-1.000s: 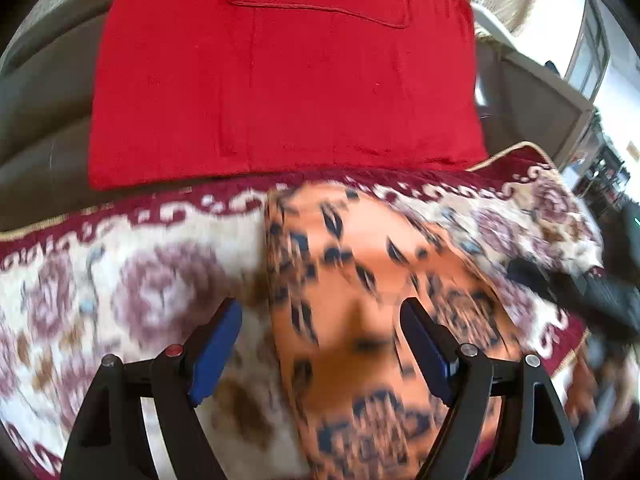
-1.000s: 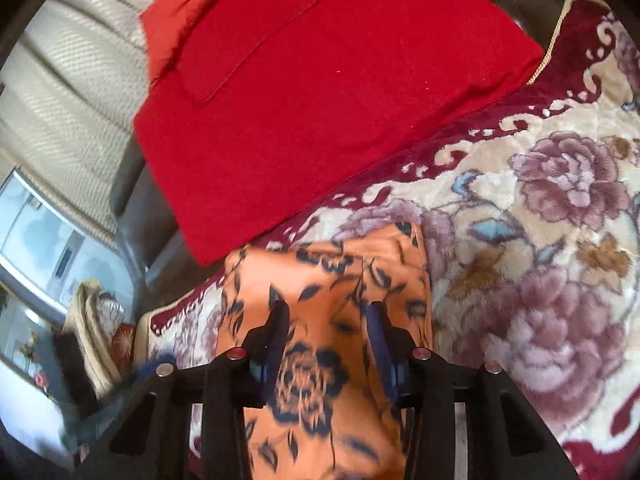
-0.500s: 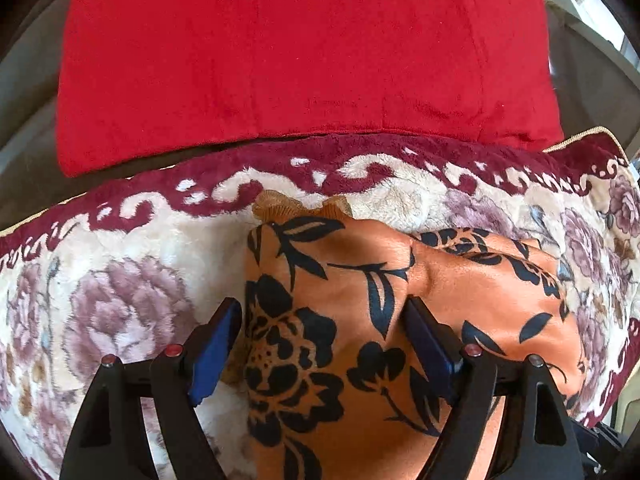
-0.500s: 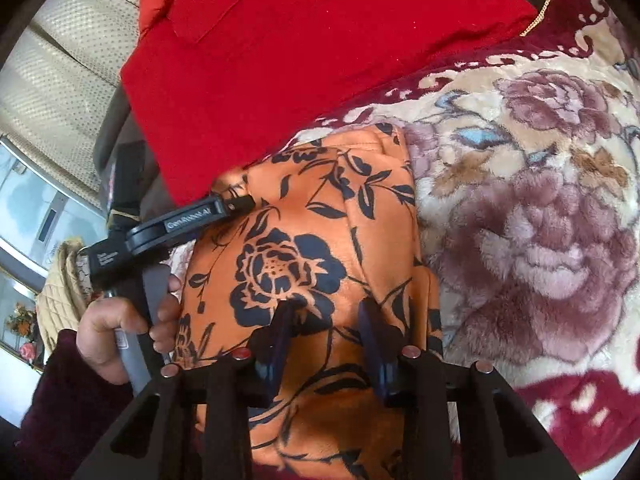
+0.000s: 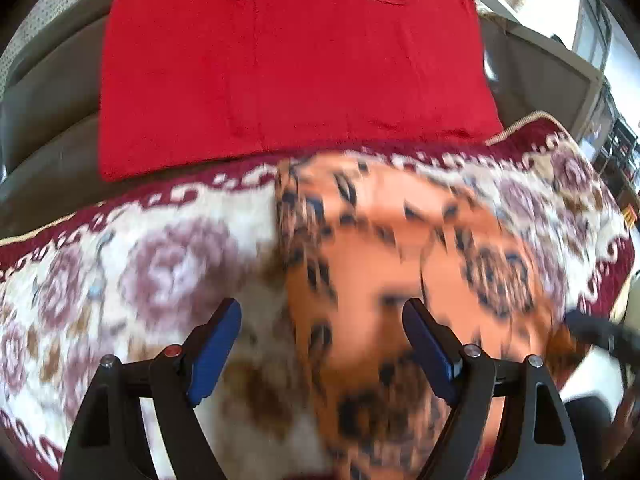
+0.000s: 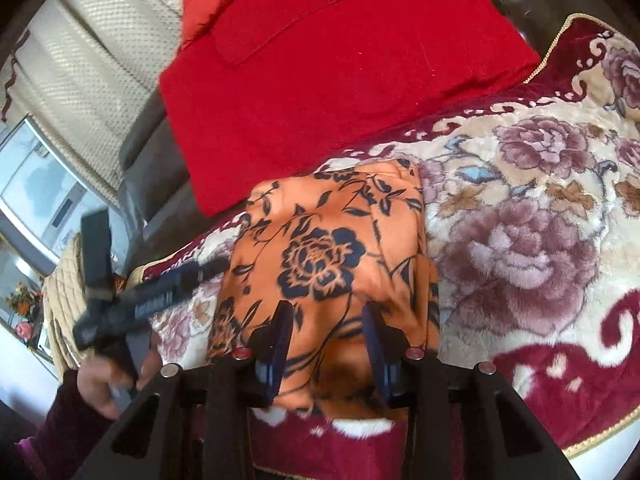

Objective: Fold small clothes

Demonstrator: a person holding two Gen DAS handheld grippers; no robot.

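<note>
An orange garment with black flowers [image 6: 328,248] lies folded into a compact shape on a floral blanket [image 6: 520,240]. My right gripper [image 6: 328,340] hovers over its near end, jaws partly apart, with cloth showing in the gap but no pad pressing on it. In the left wrist view the garment [image 5: 400,264] is blurred by motion. My left gripper [image 5: 322,340] stands wide open above the garment's left edge, one blue pad [image 5: 216,344] over the blanket and the other over the cloth. A hand [image 6: 104,384] holds the blurred left tool beside the garment's left side.
A red cloth with a pocket [image 5: 288,72] covers the dark sofa back [image 5: 48,92] behind the blanket. A pale curtain [image 6: 80,60] and a window lie to the left. The blanket's gold-trimmed edge [image 6: 600,432] drops off at the near right.
The left gripper has swung off the garment's middle toward its left edge, and its view is now blurred. The right gripper has slid back along the garment toward its near end.
</note>
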